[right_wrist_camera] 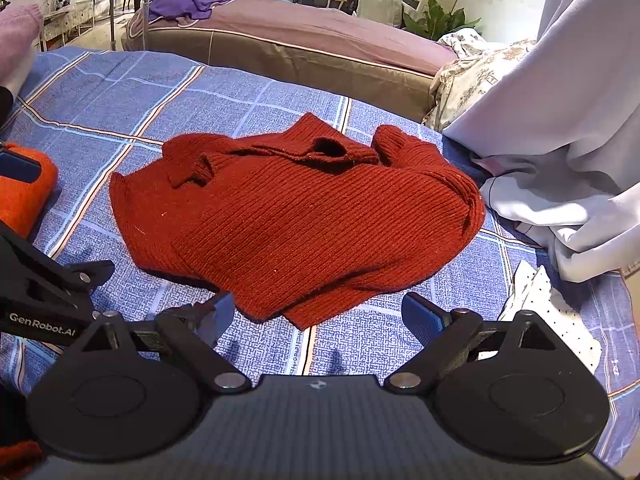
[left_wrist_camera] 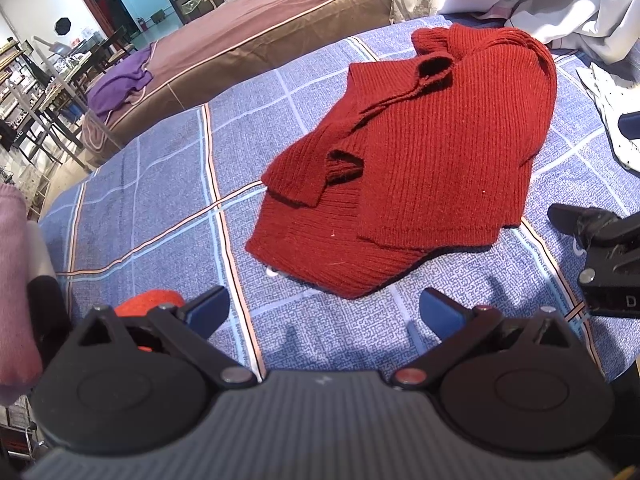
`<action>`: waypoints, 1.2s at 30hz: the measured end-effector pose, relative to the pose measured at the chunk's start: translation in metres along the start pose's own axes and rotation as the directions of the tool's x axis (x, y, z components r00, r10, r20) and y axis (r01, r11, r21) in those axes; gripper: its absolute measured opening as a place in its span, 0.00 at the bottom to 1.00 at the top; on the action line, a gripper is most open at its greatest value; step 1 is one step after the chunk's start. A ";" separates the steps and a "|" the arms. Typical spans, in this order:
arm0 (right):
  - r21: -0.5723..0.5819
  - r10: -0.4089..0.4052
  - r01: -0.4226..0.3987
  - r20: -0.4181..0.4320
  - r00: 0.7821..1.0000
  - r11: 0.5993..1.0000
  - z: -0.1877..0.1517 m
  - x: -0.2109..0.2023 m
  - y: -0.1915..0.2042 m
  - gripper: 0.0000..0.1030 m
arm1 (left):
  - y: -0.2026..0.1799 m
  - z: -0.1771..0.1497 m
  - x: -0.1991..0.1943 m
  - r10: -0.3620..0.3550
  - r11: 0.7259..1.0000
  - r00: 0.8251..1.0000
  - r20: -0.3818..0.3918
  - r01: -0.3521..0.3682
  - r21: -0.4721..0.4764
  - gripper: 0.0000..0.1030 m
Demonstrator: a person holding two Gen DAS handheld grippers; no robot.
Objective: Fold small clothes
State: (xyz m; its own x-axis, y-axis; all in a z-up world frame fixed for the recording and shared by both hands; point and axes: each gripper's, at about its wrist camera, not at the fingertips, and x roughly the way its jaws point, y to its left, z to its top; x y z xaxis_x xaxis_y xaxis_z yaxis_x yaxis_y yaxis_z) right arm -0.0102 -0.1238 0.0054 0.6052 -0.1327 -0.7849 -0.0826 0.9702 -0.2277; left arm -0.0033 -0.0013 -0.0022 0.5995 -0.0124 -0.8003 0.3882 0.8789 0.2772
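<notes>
Ahead of you the sweater (right_wrist_camera: 292,220) is lying on the bedspread (right_wrist_camera: 100,92), with a folded garment (right_wrist_camera: 24,196) sitting left and pale sheets (right_wrist_camera: 560,184) piling right.

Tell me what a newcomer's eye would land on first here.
The dark red sweater stands out first, lying partly folded in the middle of the blue checked bedspread. Next come the two open claws near the camera, the left claw and the right claw, both empty. An orange garment lies left of the sweater.
</notes>
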 end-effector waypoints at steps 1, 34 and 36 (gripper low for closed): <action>0.000 0.000 0.000 0.000 1.000 1.000 0.000 0.000 0.000 1.00 | 0.000 0.000 0.000 0.000 1.000 1.000 0.002 0.000 0.000 1.00; 0.001 0.009 -0.009 0.001 1.000 1.000 -0.002 0.003 0.004 1.00 | -0.002 -0.002 0.003 0.023 1.000 0.999 0.028 -0.023 0.016 1.00; 0.005 0.009 -0.009 0.005 1.000 1.000 -0.003 0.003 0.004 1.00 | -0.002 -0.002 0.004 0.020 1.000 0.999 0.031 -0.021 0.014 1.00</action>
State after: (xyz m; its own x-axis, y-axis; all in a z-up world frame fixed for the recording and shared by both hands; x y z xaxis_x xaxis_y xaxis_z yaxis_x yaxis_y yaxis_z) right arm -0.0110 -0.1207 0.0009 0.6086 -0.1233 -0.7839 -0.0840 0.9723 -0.2182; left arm -0.0035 -0.0019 -0.0067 0.6286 -0.0091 -0.7777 0.3852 0.8723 0.3012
